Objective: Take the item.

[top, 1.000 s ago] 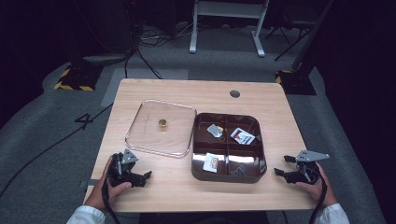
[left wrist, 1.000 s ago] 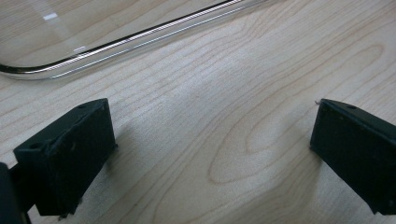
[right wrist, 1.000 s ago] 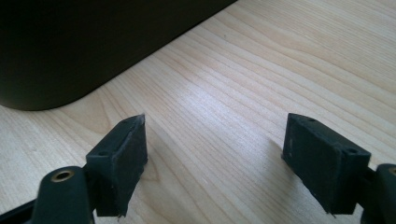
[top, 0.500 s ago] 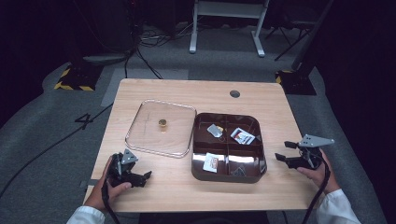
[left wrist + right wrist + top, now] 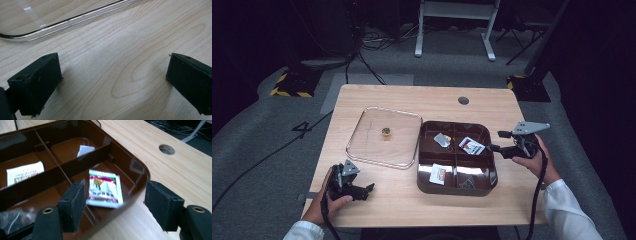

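1. Since the earlier frames the right gripper [image 5: 498, 141] has risen off the table edge and swung in toward the brown tray [image 5: 492, 175]; it now hangs at the tray's right rim, jaws pointing left over the far right compartment; the left gripper [image 5: 362, 190] has not shifted.
2. Right gripper: jaws spread wide with nothing between them; in the right gripper view the gripper [image 5: 113, 205] straddles the tray's rounded corner [image 5: 142, 170], one jaw over the tray's inside, the other over bare wood outside it.
3. Colourful sachet [image 5: 105, 188]: lies flat in the far right compartment, just ahead of and between the open jaws, apart from both; in the high view the same sachet [image 5: 471, 145] sits just left of the jaw tips.
4. Other contents: a white packet [image 5: 438, 173] in the near left compartment; a small silvery packet [image 5: 442, 138] in the far left compartment; a dark crumpled item [image 5: 468, 183] in the near right compartment, too dim to identify.
5. Left gripper: rests on the table [image 5: 412, 97] near its front left corner, held in the person's left hand [image 5: 329, 202]; in the left gripper view the gripper [image 5: 112, 82] shows jaws spread with only wood grain between them.
6. Clear lid [image 5: 384, 136]: lies flat on the table, left of the tray and touching or nearly touching its side; its rim [image 5: 75, 21] passes beyond the left jaws, well apart; a small gold knob [image 5: 385, 131] sits at its centre.
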Tool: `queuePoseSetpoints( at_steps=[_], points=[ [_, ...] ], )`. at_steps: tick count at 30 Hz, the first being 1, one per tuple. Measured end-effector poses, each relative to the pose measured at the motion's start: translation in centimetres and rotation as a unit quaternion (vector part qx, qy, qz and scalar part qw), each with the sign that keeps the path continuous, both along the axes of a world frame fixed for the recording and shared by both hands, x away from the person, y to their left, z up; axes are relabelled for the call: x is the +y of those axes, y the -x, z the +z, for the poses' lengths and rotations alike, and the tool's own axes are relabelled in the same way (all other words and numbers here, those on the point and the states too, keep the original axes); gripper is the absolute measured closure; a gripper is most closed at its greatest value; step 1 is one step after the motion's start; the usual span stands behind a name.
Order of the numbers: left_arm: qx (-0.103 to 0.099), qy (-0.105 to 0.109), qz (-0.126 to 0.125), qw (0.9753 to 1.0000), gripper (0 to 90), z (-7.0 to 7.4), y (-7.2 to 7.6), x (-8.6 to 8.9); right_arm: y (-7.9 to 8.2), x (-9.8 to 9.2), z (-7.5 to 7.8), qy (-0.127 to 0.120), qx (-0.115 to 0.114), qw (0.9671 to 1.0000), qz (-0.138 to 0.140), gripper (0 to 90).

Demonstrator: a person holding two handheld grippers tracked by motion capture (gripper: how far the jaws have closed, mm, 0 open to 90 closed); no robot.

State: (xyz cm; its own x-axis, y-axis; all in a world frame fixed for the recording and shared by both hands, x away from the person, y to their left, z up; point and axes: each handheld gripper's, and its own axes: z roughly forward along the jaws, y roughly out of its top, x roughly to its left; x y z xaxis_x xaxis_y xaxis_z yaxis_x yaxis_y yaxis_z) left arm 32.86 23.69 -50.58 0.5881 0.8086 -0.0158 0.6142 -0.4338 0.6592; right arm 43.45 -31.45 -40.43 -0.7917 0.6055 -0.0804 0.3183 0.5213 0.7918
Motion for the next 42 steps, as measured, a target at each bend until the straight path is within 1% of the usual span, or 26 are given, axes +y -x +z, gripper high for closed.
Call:
queuePoseSetpoints(
  at_steps=[1, 2, 3, 6, 8, 9, 10, 13, 14, 16, 18, 19, 20, 21, 24, 25, 27, 29, 30, 35, 36, 37, 38, 39, 40, 42],
  points=[
    [0.0, 0.0, 0.0, 1.0, 0.1, 0.0, 0.0, 0.0, 0.0, 0.0, 0.0, 0.0, 0.0, 1.0, 0.0, 34.0],
    [0.0, 0.0, 0.0, 1.0, 0.1, 0.0, 0.0, 0.0, -0.3, 0.4, 0.0, -0.001, 0.003, 1.0, 0.005, 34.9],
    [0.0, 0.0, 0.0, 1.0, 0.1, 0.0, 0.0, 0.0, -0.8, 1.3, 0.0, 0.005, 0.005, 1.0, 0.006, 35.0],
    [0.0, 0.0, 0.0, 1.0, 0.1, 0.0, 0.0, 0.0, -1.2, 2.0, -0.1, 0.005, 0.011, 0.9998, 0.014, 34.2],
    [0.0, 0.0, 0.0, 1.0, 0.1, 0.0, 0.0, 0.0, -1.8, 3.1, -0.3, 0.018, 0.016, 0.9995, 0.02, 34.1],
    [0.0, 0.0, 0.0, 1.0, 0.1, 0.0, 0.0, 0.0, -1.8, 3.1, -0.3, 0.018, 0.016, 0.9995, 0.02, 34.1],
    [0.0, 0.0, 0.0, 1.0, 0.1, 0.0, 0.0, 0.0, -2.2, 3.8, -0.5, 0.025, 0.02, 0.9992, 0.022, 34.2],
    [0.0, 0.0, 0.0, 1.0, 0.1, 0.0, 0.0, 0.0, -2.5, 4.4, -0.7, 0.033, 0.022, 0.9989, 0.023, 35.6],
    [0.0, 0.0, 0.0, 1.0, 0.1, 0.0, 0.0, 0.0, -2.9, 5.1, -1.1, 0.043, 0.031, 0.9982, 0.027, 37.7],
    [0.0, 0.0, 0.0, 1.0, 0.1, 0.0, 0.0, 0.0, -3.1, 5.4, -1.3, 0.045, 0.036, 0.9979, 0.028, 39.2],
    [0.0, 0.0, 0.0, 1.0, 0.1, 0.0, 0.0, 0.0, -3.6, 6.0, -1.7, 0.05, 0.048, 0.997, 0.033, 41.2],
    [0.0, 0.0, 0.0, 1.0, 0.1, 0.0, 0.0, 0.0, -3.9, 6.7, -2.1, 0.062, 0.057, 0.9958, 0.037, 41.8],
    [0.0, 0.0, 0.0, 1.0, 0.1, 0.0, 0.0, 0.0, -3.9, 6.7, -2.1, 0.062, 0.057, 0.9958, 0.037, 41.8],
    [0.0, 0.0, -0.001, 1.0, 0.1, 0.0, 0.0, 0.0, -4.2, 7.2, -2.5, 0.075, 0.061, 0.9945, 0.039, 46.2],
    [0.0, 0.0, -0.001, 1.0, 0.1, 0.0, 0.0, 0.0, -4.6, 7.6, -2.9, 0.082, 0.074, 0.993, 0.042, 46.4],
    [0.0, 0.0, -0.001, 1.0, 0.1, 0.0, 0.0, 0.0, -4.9, 8.0, -3.3, 0.093, 0.082, 0.9913, 0.043, 46.4],
    [0.0, 0.0, -0.001, 1.0, 0.1, 0.0, 0.0, 0.0, -5.0, 8.2, -3.5, 0.098, 0.085, 0.9906, 0.042, 46.4],
    [0.0, 0.0, -0.001, 1.0, 0.1, 0.0, 0.0, 0.0, -5.2, 8.6, -3.8, 0.109, 0.091, 0.9891, 0.04, 46.4],
    [0.0, 0.0, -0.001, 1.0, 0.1, 0.0, 0.0, 0.0, -5.4, 8.9, -4.1, 0.117, 0.097, 0.9875, 0.041, 46.4],
    [0.0, 0.0, -0.001, 1.0, 0.1, 0.0, 0.0, 0.0, -5.5, 9.5, -4.4, 0.127, 0.104, 0.9854, 0.045, 45.9],
    [0.0, 0.0, -0.001, 1.0, 0.1, 0.0, 0.0, 0.0, -5.6, 9.8, -4.6, 0.134, 0.109, 0.9836, 0.049, 44.1],
    [0.0, 0.0, -0.001, 1.0, 0.1, 0.0, 0.0, 0.0, -5.6, 9.8, -4.6, 0.134, 0.109, 0.9836, 0.049, 44.1],
    [0.0, 0.0, -0.001, 1.0, 0.1, 0.0, 0.0, 0.0, -5.6, 10.0, -4.8, 0.142, 0.112, 0.9825, 0.045, 43.4],
    [0.0, 0.0, -0.001, 1.0, 0.1, 0.0, 0.0, 0.0, -5.7, 10.2, -5.1, 0.156, 0.119, 0.9796, 0.043, 43.0],
    [0.0, 0.0, -0.001, 1.0, 0.1, 0.0, 0.0, 0.0, -5.7, 10.2, -5.1, 0.156, 0.119, 0.9796, 0.043, 43.0],
    [0.0, 0.0, -0.001, 1.0, 0.1, 0.0, 0.0, 0.0, -5.9, 10.4, -5.3, 0.169, 0.122, 0.9774, 0.036, 42.9]
  ],
)
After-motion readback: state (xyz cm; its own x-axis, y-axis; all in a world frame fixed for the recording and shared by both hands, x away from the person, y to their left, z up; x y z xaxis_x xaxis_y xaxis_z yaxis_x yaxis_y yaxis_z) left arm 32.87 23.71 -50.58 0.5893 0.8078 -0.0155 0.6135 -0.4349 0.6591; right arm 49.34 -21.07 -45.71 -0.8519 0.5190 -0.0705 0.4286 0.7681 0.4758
